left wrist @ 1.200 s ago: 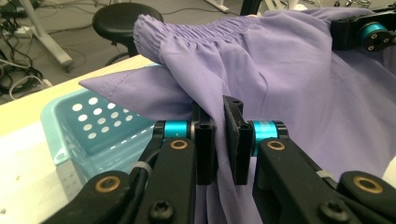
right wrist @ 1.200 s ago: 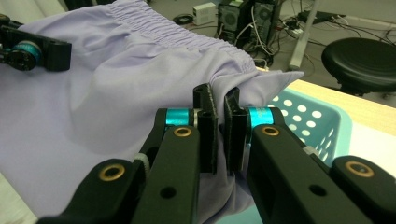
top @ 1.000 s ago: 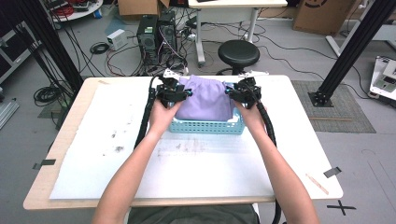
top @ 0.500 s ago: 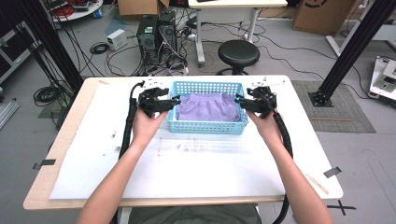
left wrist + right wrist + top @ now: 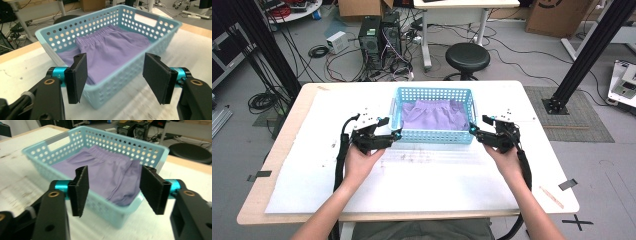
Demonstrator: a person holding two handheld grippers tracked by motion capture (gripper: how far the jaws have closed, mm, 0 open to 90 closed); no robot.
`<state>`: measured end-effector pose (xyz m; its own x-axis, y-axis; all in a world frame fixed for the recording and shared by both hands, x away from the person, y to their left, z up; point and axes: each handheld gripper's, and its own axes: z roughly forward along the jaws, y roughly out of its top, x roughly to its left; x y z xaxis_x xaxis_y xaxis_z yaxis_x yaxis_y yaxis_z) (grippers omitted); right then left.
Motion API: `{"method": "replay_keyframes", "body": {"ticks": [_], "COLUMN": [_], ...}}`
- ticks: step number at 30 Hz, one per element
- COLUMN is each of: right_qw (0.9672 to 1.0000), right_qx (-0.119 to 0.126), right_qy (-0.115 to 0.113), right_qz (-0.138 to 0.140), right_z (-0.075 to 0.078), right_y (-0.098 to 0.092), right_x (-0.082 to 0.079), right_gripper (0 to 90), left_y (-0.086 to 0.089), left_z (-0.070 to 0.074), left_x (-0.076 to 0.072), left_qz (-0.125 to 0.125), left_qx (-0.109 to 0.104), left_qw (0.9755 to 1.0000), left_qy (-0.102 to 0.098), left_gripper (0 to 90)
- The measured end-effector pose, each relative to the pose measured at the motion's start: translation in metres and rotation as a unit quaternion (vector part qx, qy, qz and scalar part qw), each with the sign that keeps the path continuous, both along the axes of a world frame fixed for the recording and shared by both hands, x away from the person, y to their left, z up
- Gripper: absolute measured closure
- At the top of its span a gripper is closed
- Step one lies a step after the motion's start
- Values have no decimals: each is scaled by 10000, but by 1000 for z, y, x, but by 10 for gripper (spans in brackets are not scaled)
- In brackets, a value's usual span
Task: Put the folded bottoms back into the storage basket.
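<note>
The light-blue perforated basket [image 5: 433, 135] was found on the white sheet [image 5: 312, 190] covering the table [image 5: 272, 145], set toward the far edge, roughly centred btwn the left and right edges. A purple garment w/ an elastic waistband, prob. shorts [image 5: 434, 115], was laid flat inside it, waistband toward the far wall, the whole piece kept below the rim. The cloth was judged to be fully deposited, nothing draped over the sides.

The left gripper [image 5: 393, 134] was held just off the basket's near-left corner, the right gripper [image 5: 476, 129] just off the near-right corner. Both were aimed inward at the basket, apart from it, not touching rim or cloth as far as could be told. Both sets of jaws had just been opening and were seen spread wide w/ nothing btwn the pads [image 5: 80, 75]; in the right gripper view the pads [image 5: 81, 191] were likewise parted, basket and shorts seen beyond the gap.

The symmetric placement at the two near corners was read as a release: cloth let go on both sides at once so it would settle flat. No further handling of the shorts appeared needed.
</note>
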<state>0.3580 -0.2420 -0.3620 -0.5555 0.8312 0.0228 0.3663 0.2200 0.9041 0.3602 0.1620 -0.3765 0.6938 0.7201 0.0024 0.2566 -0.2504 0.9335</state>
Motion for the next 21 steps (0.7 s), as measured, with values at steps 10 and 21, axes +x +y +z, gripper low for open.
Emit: {"method": "replay_keyframes", "body": {"ticks": [10, 21], "right_qw": [9998, 9998], "right_qx": [173, 75], "right_qy": [8, 195], "right_qz": [-84, -59], "right_z": [-41, -60], "right_y": [-12, -12], "right_x": [-20, -16], "right_gripper": [301, 267], "left_y": [3, 6], "left_z": [-27, -37], "left_x": [-25, -26], "left_qz": [-110, -45], "left_qx": [206, 243], "left_qw": [9997, 9997], "left_qy": [-40, -8], "left_gripper": [321, 306]}}
